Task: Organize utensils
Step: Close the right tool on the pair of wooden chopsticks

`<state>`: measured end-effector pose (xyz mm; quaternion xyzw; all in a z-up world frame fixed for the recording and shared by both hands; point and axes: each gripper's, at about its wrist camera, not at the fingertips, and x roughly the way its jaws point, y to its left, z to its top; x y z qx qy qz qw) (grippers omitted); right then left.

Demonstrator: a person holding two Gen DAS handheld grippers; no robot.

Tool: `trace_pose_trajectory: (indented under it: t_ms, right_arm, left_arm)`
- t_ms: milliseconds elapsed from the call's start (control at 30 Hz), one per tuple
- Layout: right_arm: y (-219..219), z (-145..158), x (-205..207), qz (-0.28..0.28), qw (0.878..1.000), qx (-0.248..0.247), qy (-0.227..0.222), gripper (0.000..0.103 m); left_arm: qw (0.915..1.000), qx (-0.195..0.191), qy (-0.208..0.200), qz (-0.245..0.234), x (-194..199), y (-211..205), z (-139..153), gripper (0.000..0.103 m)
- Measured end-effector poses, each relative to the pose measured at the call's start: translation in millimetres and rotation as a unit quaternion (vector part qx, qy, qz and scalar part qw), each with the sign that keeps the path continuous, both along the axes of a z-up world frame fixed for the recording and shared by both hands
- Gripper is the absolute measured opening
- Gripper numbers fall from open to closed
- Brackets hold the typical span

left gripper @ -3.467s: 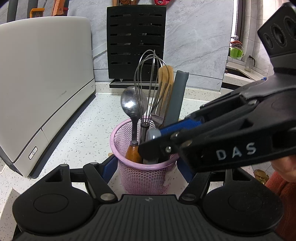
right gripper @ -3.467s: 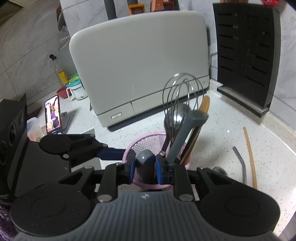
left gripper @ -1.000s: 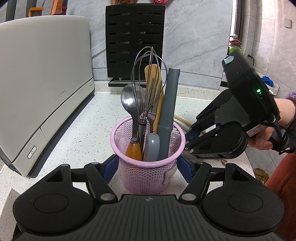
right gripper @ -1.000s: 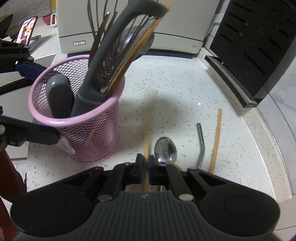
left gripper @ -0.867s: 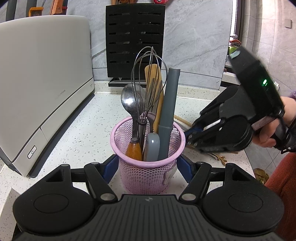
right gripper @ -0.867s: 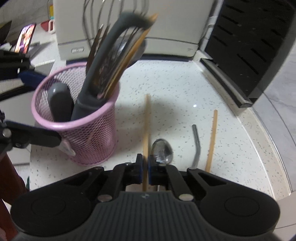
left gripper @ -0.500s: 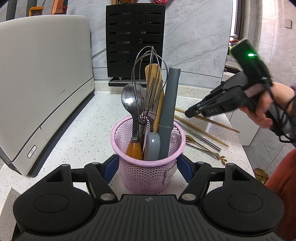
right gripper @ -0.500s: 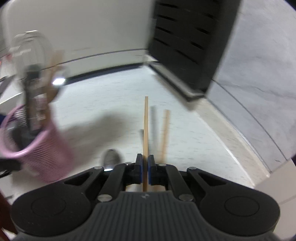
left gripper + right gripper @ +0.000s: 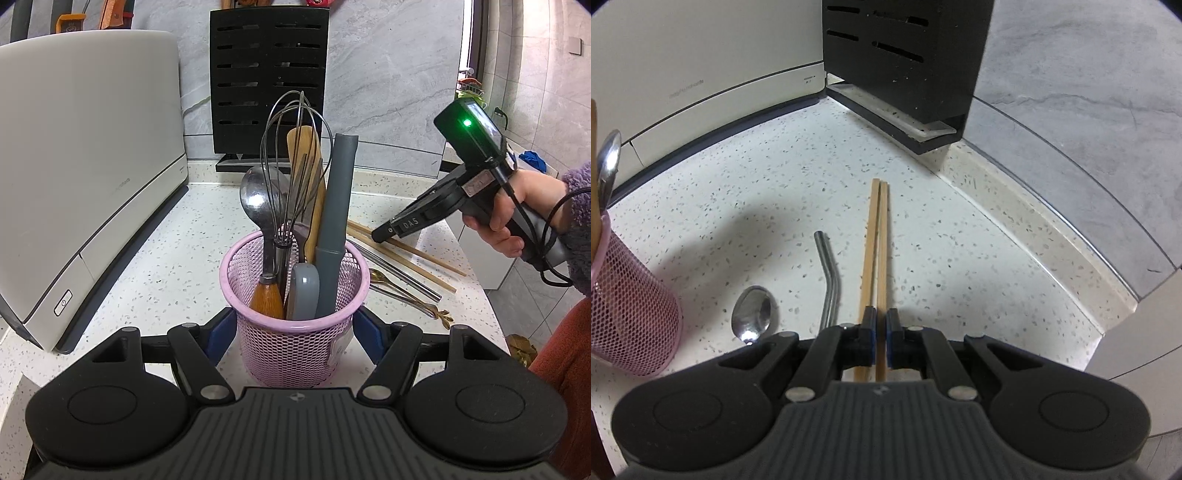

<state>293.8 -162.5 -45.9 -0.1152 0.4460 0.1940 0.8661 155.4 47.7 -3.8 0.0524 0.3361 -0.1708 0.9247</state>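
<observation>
Now chopstick [image 9: 882, 236] between shut jaws.

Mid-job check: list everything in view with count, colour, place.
mesh basket: one, pink, counter centre
whisk: one, steel, in basket
big spoon: one, steel, in basket
wooden spatula: one, tan, in basket
grey handles: two, grey, in basket
chopsticks: two, tan, beside basket
straw: one, steel, beside chopsticks
small spoon: one, steel, beside basket
appliance: one, white, left
rack: one, black, at wall
left hand-held gripper: black, shut on basket
right hand-held gripper: black, shut on one chopstick
</observation>
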Motion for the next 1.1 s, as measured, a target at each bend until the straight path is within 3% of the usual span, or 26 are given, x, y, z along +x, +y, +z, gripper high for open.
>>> trace_pose_trajectory:
  t_ms: [200, 433, 533, 867, 1100]
  right_arm:
    - [3.1, -4.4, 5.7, 0.004, 1.000, 0.002, 0.013, 0.002]
    - [-5.1, 3.4, 12.9, -0.031, 0.998, 0.045, 0.030, 0.004]
    - [-4.9, 5.0, 16.9, -0.042, 0.997, 0.062, 0.036, 0.017]
    - [7.2, -1.2, 22.9, -0.043, 0.997, 0.041, 0.050, 0.018]
    - [20.6, -1.7, 26.8, -0.038, 0.998, -0.005, 0.056, 0.018]
  left_arm:
    - [1.0000, 0.000, 0.001, -0.001, 0.3, -0.5, -0.3, 0.081]
    - [1.0000, 0.002, 0.002, -0.001, 0.9, -1.9, -0.5, 0.081]
    - [1.0000, 0.002, 0.002, -0.001, 0.9, -2.0, -0.5, 0.081]
    - [1.0000, 0.003, 0.002, -0.002, 1.1, -2.0, -0.8, 0.081]
    - [1.0000, 0.002, 0.002, -0.002, 1.2, -2.2, -0.9, 0.081]
